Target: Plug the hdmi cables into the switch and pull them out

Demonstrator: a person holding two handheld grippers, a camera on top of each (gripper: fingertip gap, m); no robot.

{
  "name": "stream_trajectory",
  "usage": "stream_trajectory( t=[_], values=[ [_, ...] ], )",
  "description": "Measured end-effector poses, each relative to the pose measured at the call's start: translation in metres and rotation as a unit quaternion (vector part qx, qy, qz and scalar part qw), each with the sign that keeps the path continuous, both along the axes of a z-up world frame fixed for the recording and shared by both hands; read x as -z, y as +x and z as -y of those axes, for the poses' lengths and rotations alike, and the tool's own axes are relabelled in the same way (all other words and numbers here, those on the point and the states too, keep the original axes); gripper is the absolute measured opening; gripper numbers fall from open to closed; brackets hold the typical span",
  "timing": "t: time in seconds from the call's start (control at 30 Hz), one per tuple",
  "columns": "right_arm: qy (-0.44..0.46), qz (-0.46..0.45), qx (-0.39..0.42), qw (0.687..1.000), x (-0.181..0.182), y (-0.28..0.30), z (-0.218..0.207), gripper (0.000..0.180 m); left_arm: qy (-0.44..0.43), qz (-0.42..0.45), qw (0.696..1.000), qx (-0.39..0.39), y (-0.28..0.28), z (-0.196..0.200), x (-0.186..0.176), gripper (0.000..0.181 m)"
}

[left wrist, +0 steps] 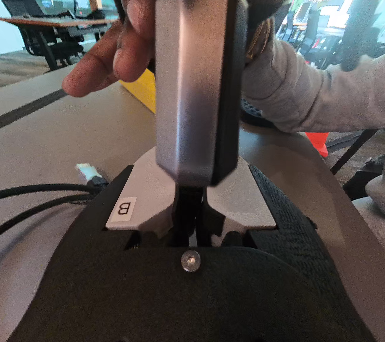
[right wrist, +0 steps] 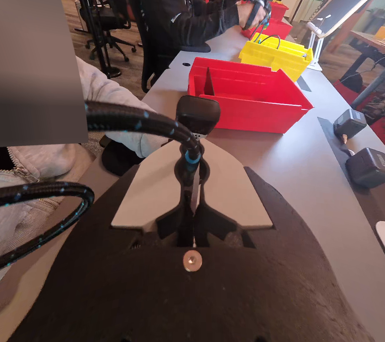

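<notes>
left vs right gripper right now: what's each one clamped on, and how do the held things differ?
The left gripper pinches a rigid silver-grey switch standing on end above its fingers; the right gripper pinches a braided black HDMI cable at its blue collar.
The switch is a straight, smooth metal block; the cable is flexible and loops off to the left.
A bare hand is at the switch; none is at the cable.
Both grippers are shut on their loads above the table.

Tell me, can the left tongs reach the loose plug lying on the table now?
Probably not yet. The left tongs are shut on the silver switch, so they are busy. The loose plug lies uncovered on the table beside them, with nothing else in the way.
</notes>
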State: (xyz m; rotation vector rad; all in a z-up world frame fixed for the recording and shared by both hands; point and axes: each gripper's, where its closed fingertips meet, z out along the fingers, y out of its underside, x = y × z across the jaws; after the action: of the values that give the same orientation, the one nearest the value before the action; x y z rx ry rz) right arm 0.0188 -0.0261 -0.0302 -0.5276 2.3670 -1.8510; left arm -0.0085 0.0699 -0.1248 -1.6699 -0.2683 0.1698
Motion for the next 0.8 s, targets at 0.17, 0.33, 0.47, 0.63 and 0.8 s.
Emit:
stream_trajectory(
  t=[0.17, 0.33, 0.47, 0.63, 0.8],
  values=[
    [0.013, -0.029, 0.001, 0.999, -0.006, 0.0, -0.004, 0.01, 0.007, -0.013, 1.0, 0.019, 0.007, -0.004, -0.006, 0.016],
    [0.033, -0.067, -0.006, 0.997, -0.009, 0.006, -0.009, 0.01, 0.01, -0.017, 0.999, 0.031, 0.012, -0.006, -0.011, 0.015],
    [0.02, -0.058, -0.009, 0.998, -0.014, 0.005, -0.008, 0.009, 0.019, -0.01, 0.999, 0.027, 0.011, -0.005, -0.016, 0.016],
    [-0.238, 0.056, -0.025, 0.969, -0.124, 0.007, -0.044, 0.007, -0.073, 0.019, 0.997, 0.018, 0.008, -0.003, 0.024, 0.015],
    [-0.222, -0.105, 0.164, 0.956, -0.158, -0.031, -0.145, 0.007, 0.064, 0.01, 0.998, 0.027, 0.007, 0.0, -0.02, 0.015]
  ],
)
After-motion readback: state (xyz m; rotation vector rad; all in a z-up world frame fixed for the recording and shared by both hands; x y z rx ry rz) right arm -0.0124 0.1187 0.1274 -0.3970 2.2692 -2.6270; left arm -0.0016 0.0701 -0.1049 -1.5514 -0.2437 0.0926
